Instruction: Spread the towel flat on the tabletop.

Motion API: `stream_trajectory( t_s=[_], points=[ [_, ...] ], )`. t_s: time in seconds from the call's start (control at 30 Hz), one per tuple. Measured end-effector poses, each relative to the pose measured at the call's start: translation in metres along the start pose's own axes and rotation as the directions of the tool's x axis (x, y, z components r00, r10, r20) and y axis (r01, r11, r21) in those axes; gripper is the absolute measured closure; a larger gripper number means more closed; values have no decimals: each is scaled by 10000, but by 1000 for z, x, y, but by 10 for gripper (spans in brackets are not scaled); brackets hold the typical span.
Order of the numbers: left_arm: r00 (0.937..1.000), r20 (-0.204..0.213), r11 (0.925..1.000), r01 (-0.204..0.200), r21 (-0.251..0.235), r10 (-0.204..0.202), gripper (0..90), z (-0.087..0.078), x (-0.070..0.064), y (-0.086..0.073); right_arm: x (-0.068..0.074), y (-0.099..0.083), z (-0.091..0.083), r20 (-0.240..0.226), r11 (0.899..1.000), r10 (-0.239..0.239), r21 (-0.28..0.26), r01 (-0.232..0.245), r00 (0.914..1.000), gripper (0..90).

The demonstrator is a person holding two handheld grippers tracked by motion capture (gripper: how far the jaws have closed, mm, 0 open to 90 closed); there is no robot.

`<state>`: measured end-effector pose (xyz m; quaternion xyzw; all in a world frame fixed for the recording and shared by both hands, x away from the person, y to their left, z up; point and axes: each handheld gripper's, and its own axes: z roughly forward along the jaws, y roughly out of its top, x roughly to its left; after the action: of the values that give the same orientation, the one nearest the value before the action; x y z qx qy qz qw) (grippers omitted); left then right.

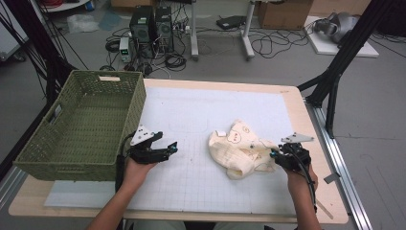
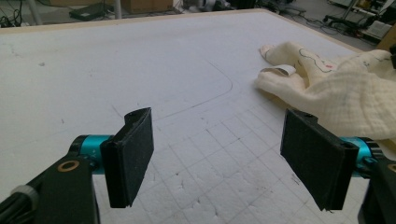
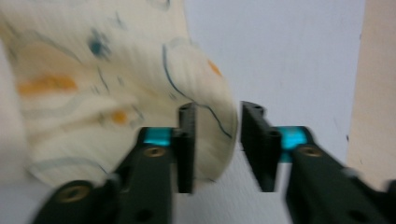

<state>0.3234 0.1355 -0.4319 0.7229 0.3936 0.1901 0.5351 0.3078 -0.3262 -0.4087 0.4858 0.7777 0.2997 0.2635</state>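
In the high view, a cream cloth (image 1: 242,148) printed with small figures is seen crumpled right of centre on the white gridded mat (image 1: 191,115) that covers the wooden table (image 1: 313,143). The right gripper (image 1: 276,154) is held at the lower right of the frame, its tips at the cloth's right edge, with a grey three-cornered plate on top. The left gripper (image 1: 168,148) is held at the lower left of centre, well apart from the cloth, its jaws spread and pointed toward it. A green woven basket (image 1: 81,127) is set on the left side of the table, just beside the left hand. Cables and computer cases are seen on the floor beyond the table at the top of the frame.

In the left gripper view, the two black pads of the left gripper (image 2: 224,158) are seen wide apart with only bare mat between them. The cloth (image 2: 336,88) lies at the upper right of the frame, beyond the right-hand pad.

In the right gripper view, which is blurred, the right gripper (image 3: 217,147) is shown with its jaws partly parted. A rounded fold of the cloth (image 3: 116,84) fills the upper left and reaches into the gap beside the left-hand pad, but a narrow strip of mat is still seen between the fold and the other pad, so nothing is clamped.
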Motion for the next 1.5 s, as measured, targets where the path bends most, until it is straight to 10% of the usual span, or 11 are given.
stream_trajectory(
  t_s=[0.1,0.3,0.43,0.67,0.97,1.23,1.5],
  points=[
    [10000,10,10000,15,-32,-15,261,0,0,0,5,12,2,-717,9933,535,-988,-604,9960,476],
    [10000,28,10000,-6,-14,6,263,0,0,0,37,36,32,-2109,9950,-21,-977,-189,9775,453],
    [10000,52,10000,-31,15,31,263,-1,0,0,53,40,56,-2275,9969,-781,-167,763,9706,557],
    [10000,78,10000,-59,40,59,263,0,0,0,48,29,64,-2938,9964,-494,518,675,9546,865],
    [10000,73,9999,-67,78,66,265,0,0,-1,38,8,22,-1830,9960,-805,246,865,9798,872],
    [9998,183,10000,-2,8,1,275,2,-3,0,35,-13,6,-1110,9882,-803,1209,936,9906,858],
    [9981,601,9999,111,56,-114,325,10,-6,9,28,-7,-8,-928,9982,-314,-546,264,9952,552]
  ],
)
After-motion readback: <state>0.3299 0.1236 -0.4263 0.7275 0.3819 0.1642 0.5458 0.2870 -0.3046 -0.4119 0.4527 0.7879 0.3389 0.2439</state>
